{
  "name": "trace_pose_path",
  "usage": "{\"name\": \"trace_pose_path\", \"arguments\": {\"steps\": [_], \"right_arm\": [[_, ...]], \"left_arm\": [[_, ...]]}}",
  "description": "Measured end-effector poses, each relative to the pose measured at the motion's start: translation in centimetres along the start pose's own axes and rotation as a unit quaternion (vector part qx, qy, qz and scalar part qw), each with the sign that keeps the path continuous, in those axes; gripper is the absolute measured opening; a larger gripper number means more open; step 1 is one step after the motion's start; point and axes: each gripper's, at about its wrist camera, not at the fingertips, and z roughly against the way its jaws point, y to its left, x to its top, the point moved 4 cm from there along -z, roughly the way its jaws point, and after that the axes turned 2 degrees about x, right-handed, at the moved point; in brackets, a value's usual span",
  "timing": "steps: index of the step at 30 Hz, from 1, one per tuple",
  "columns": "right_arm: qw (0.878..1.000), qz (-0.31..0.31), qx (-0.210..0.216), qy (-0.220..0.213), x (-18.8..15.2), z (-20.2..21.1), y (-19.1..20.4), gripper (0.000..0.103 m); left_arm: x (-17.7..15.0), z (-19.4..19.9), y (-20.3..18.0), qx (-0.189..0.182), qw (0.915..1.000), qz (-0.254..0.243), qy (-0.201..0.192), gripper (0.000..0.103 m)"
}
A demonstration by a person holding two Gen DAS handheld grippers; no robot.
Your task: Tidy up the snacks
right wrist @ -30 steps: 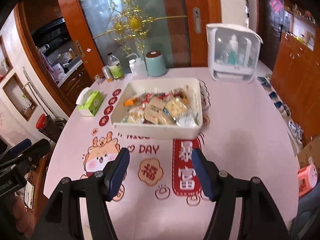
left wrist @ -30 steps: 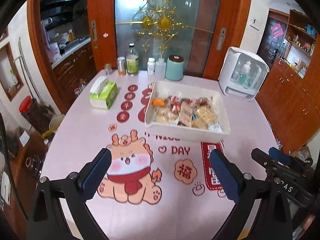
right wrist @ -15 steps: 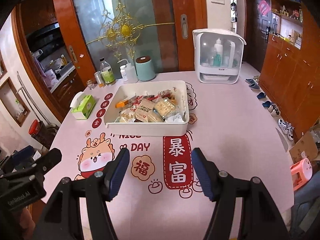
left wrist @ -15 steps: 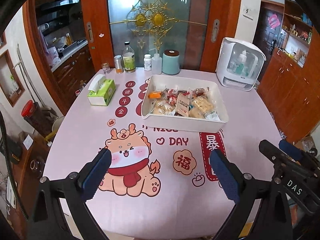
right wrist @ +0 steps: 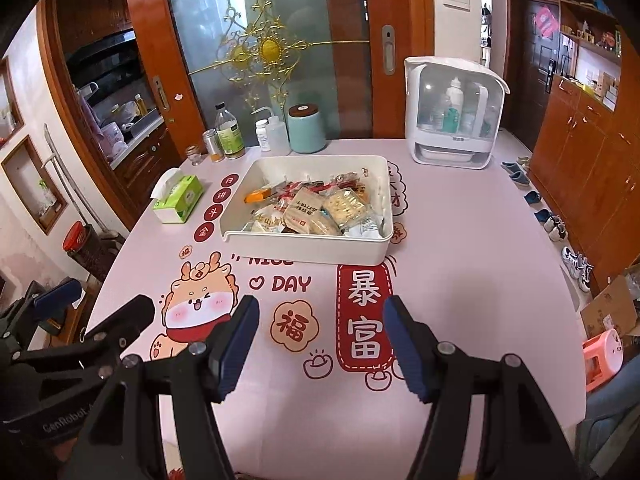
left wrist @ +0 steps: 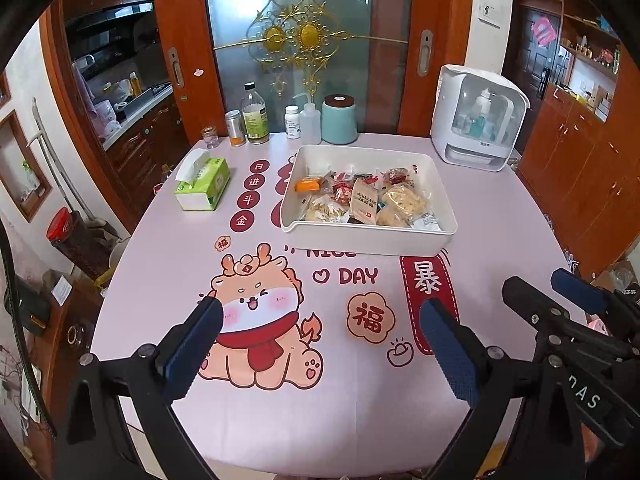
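A white tray on the pink printed tablecloth holds several wrapped snacks; it also shows in the right wrist view with the snacks. My left gripper is open and empty, above the near part of the table, well short of the tray. My right gripper is open and empty, also near the front edge. The right gripper shows at the right of the left wrist view; the left one shows at the left of the right wrist view.
A green tissue box lies left of the tray. Bottles and a teal canister stand along the far edge. A white cabinet-like appliance stands at the far right. A pink stool is on the floor right.
Both grippers have pulled back and risen from the tray, which now looks farther away. Both stayed open and empty.
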Motion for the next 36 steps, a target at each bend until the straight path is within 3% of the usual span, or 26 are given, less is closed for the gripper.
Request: {"name": "trace_pose_path", "arguments": {"steps": [36], "right_arm": [[1.000,0.001,0.003,0.013,-0.61,-0.32,0.01,0.065]], "left_arm": [[-0.89,-0.27,0.13,-0.005,0.9996,0.014,0.024,0.098]]}}
